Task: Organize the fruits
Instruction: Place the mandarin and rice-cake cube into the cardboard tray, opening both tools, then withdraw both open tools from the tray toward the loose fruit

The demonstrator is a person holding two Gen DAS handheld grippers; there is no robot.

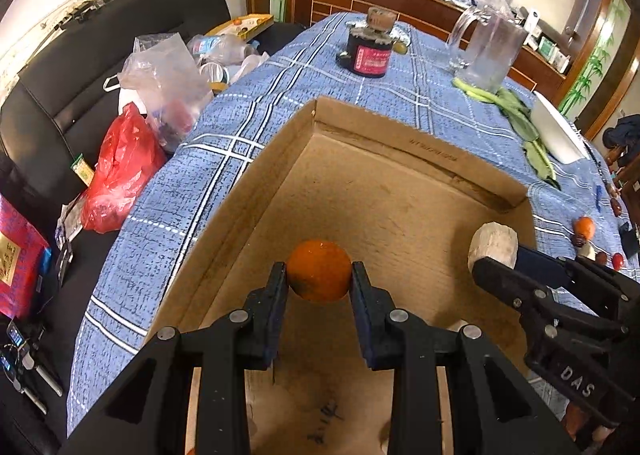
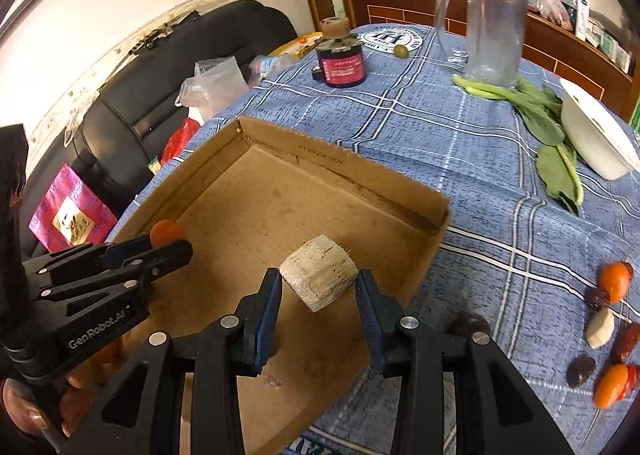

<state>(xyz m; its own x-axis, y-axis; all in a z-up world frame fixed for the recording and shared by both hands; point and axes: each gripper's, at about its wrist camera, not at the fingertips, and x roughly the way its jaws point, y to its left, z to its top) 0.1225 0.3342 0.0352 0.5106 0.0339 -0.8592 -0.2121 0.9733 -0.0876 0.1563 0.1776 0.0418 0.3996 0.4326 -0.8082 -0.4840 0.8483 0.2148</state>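
My left gripper [image 1: 319, 271] is shut on a small orange fruit [image 1: 319, 270], held above the floor of a shallow cardboard box [image 1: 384, 191]. My right gripper [image 2: 318, 281] is shut on a pale, whitish cut chunk [image 2: 318, 278] over the same box [image 2: 280, 199]. In the left wrist view the right gripper comes in from the right with the pale chunk [image 1: 493, 241] at its tip. From the right wrist view the left gripper shows at the left, the orange fruit [image 2: 166, 231] at its tip. Several loose fruits [image 2: 612, 281] lie on the blue checked cloth at the right.
A dark jar with a red label [image 2: 341, 63] and a glass pitcher [image 2: 494, 43] stand behind the box. Leafy greens [image 2: 554, 159] and a white bowl [image 2: 596, 139] lie at the right. A black sofa [image 1: 80, 103] with plastic bags [image 1: 120, 175] runs along the table's left side.
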